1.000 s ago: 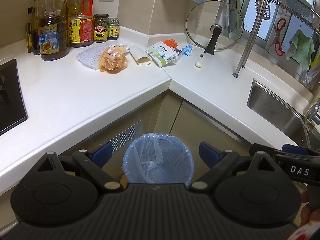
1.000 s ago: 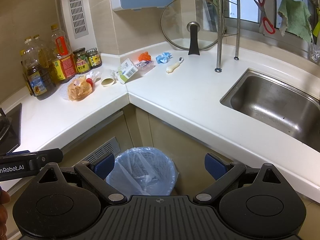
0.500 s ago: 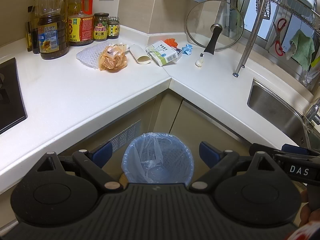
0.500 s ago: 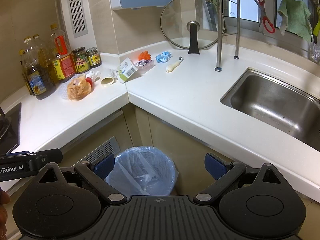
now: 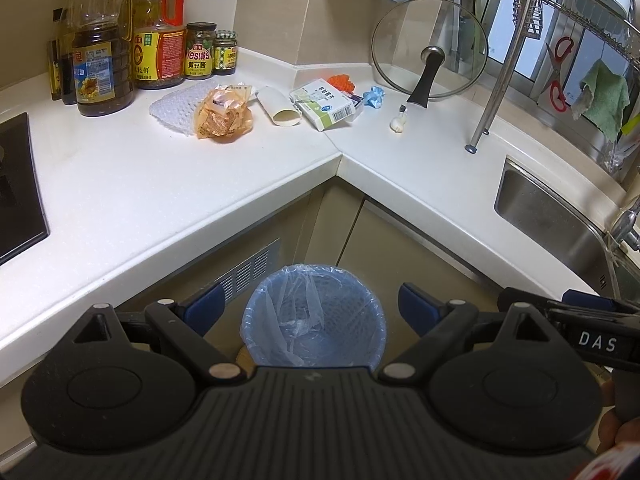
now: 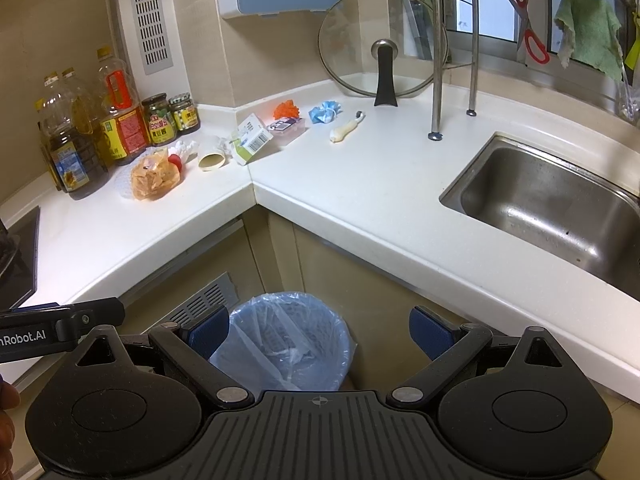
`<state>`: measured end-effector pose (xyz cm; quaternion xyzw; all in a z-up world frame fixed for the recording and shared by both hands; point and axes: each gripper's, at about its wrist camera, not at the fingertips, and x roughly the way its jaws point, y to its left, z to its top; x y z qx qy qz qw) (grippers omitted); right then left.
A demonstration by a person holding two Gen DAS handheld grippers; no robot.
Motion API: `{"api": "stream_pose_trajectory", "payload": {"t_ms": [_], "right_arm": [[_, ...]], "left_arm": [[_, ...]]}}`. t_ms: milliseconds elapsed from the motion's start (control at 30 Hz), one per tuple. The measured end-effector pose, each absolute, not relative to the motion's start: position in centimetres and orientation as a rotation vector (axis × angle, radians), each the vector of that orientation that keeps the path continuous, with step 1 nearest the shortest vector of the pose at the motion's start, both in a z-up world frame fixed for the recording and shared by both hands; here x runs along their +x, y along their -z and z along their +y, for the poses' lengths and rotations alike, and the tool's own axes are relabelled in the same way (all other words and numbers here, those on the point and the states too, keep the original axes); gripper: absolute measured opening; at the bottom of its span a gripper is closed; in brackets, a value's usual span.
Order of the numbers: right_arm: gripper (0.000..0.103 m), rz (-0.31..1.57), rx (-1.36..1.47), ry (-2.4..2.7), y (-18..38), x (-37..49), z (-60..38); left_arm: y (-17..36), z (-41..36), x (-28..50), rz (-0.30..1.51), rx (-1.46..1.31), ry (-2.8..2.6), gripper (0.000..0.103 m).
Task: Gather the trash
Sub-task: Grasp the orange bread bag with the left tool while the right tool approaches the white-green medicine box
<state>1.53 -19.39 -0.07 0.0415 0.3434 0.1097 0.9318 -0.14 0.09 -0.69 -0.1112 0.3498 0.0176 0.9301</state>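
White stone-look countertop point(image 5: 120, 168) wraps the kitchen corner, and all the rubbish lies on it, in a loose row toward the back wall: a white foam fruit net point(image 5: 176, 106), an orange-tinted crumpled plastic snack bag point(image 5: 222, 118) touching it, a cream paper cup point(image 5: 278, 106) on its side, a white-and-green cardboard box point(image 5: 326, 106), a small orange scrap point(image 5: 341, 81), a crumpled blue wrapper point(image 5: 374, 96) and a pale slim stub point(image 5: 399, 120) near the glass pot lid point(image 5: 430, 48).

Judging by the round bin with a blue plastic liner point(image 5: 314, 320) on the floor below the inner corner, nothing seems collected: only the liner's own folds show inside (its very bottom is hard to read). So the whole job looks left to do.

Left gripper point(image 5: 312, 306) and right gripper point(image 6: 318, 330) both hang over the bin with jaws spread wide and nothing between them.

For room: the counter front is bare, so a reach toward the row looks unobstructed. Oil bottles and sauce jars point(image 5: 160, 40) stand just behind the net and bag, the lid and a steel rack leg point(image 5: 488, 92) crowd the right end, and the steel sink point(image 6: 548, 204) sits well apart to the right. The counter's lip overhangs near the bin, which I'd watch when lowering a piece
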Motion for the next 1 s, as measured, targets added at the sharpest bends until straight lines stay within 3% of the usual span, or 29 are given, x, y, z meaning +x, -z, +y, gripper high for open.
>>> {"api": "stream_pose_trajectory", "payload": {"t_ms": [567,1000], "right_arm": [[0.096,0.622,0.152,-0.175,-1.2,4.7,-18.1],[0.096,0.588,0.064,-0.428,-0.4,22.9,-16.7]], "left_arm": [[0.7,5.3,4.1,0.712,-0.269,0.022,0.093],[1.4,7.2,16.8,0.640,-0.302,-0.199,0.092]]}}
